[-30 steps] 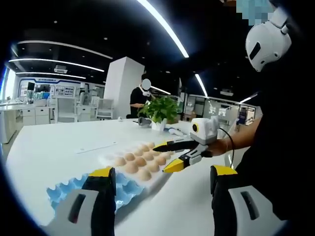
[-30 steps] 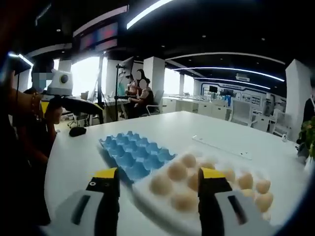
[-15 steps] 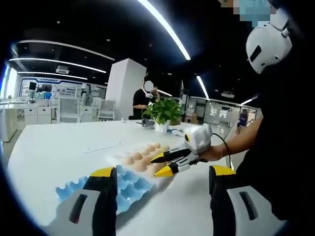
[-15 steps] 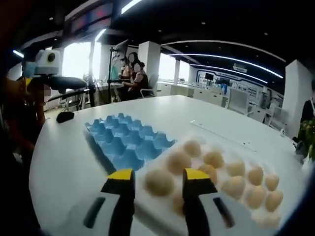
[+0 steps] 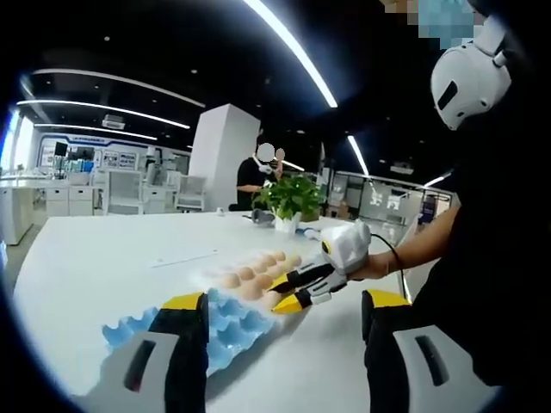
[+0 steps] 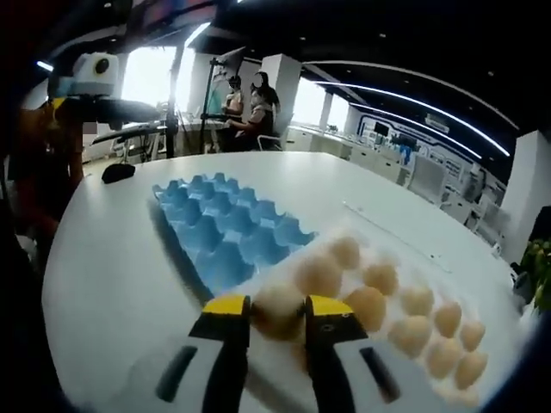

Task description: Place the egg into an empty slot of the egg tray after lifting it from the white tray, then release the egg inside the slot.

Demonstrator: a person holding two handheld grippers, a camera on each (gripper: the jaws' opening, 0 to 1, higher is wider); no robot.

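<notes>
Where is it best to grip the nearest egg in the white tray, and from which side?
Grip the egg across its round middle, coming from above on the tray's near edge, where the right gripper already straddles it. Neighbouring eggs crowd the far side.

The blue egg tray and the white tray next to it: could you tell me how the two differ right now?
Colour: the blue egg tray is bright blue, the white tray white. Load: the blue egg tray's slots are all empty, while the white tray carries rows of eggs. The right gripper has its jaws around an egg on the white tray; nothing touches the blue egg tray. Both lie flat, side by side, on the white table.
</notes>
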